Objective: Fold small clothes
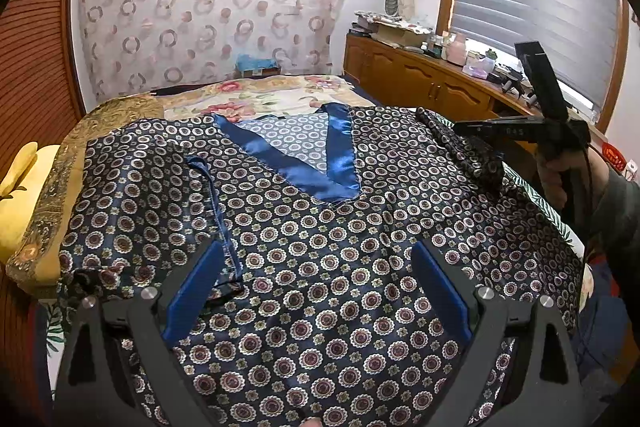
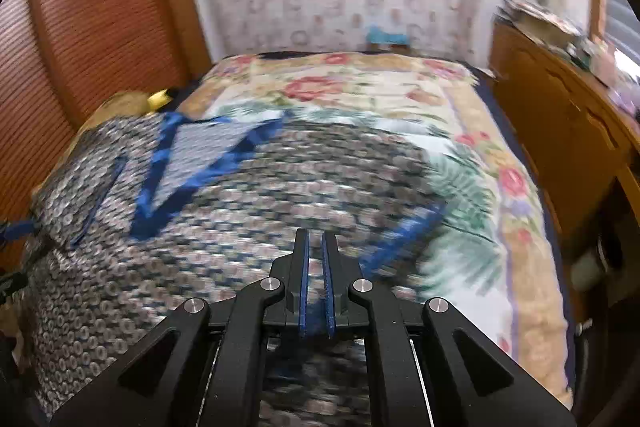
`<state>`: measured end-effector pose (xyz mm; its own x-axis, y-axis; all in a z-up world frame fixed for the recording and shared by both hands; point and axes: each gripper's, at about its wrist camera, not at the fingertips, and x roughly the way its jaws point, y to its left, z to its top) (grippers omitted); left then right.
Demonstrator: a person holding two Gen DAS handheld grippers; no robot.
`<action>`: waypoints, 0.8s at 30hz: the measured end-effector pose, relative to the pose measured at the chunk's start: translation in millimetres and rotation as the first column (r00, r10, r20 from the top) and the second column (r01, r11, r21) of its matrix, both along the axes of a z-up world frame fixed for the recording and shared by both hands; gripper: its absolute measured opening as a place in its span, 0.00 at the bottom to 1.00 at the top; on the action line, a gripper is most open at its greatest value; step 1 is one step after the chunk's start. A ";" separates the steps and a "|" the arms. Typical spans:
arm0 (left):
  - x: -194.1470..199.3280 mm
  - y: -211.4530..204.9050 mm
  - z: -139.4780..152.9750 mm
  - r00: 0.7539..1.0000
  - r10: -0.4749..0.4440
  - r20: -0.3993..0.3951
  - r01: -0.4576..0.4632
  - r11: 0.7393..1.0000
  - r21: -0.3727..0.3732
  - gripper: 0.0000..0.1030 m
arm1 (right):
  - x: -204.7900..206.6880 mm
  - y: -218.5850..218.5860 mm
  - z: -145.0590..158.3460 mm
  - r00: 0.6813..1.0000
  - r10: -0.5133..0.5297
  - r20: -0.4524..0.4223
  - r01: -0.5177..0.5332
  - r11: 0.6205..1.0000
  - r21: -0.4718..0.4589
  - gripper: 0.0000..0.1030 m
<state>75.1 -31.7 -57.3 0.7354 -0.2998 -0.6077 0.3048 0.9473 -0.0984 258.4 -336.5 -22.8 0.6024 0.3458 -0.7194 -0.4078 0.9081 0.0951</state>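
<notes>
A navy satin garment (image 1: 320, 227) with a ring-flower print and a blue V collar (image 1: 304, 155) lies spread flat on the bed. Its right sleeve (image 1: 464, 147) is folded inward. My left gripper (image 1: 316, 275) is open and empty, hovering just above the garment's lower middle. My right gripper (image 2: 316, 239) has its jaws nearly closed with a thin gap and nothing visibly between them; it is above the garment's right part (image 2: 240, 227). It also shows in the left wrist view (image 1: 520, 131) at the right, held by a hand. The right wrist view is motion-blurred.
A floral bedspread (image 2: 360, 91) covers the bed. A wooden headboard (image 1: 32, 67) is on the left with a yellow pillow (image 1: 20, 195). A wooden cabinet (image 1: 420, 79) with clutter runs along the right under a window blind.
</notes>
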 end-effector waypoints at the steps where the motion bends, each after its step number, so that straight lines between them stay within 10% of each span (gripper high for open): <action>1: 0.0 1.5 0.3 1.000 0.003 0.000 -0.003 1.000 -0.002 0.93 | -2.7 9.1 0.6 1.000 0.025 0.001 -0.025 1.000 -0.001 0.04; 5: -0.3 6.2 -0.1 1.000 0.010 -0.002 -0.010 1.000 -0.012 0.93 | -10.8 20.2 5.9 0.999 0.044 0.023 -0.043 0.999 -0.009 0.05; 10: -1.1 7.1 -0.4 1.000 0.009 0.000 -0.009 1.000 -0.018 0.93 | -0.8 -3.6 9.5 0.995 -0.081 0.053 0.084 0.995 -0.052 0.40; 24: -0.9 1.2 -4.5 1.000 -0.003 -0.013 0.003 1.000 -0.015 0.93 | 24.6 -81.3 -41.4 0.944 -0.299 -0.141 0.297 0.954 -0.035 0.43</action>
<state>74.2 -30.5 -61.8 0.7266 -0.3109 -0.6127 0.3064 0.9448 -0.1161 283.0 -417.8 -64.2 0.5673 0.1560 -0.8086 -0.1013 0.9877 0.1195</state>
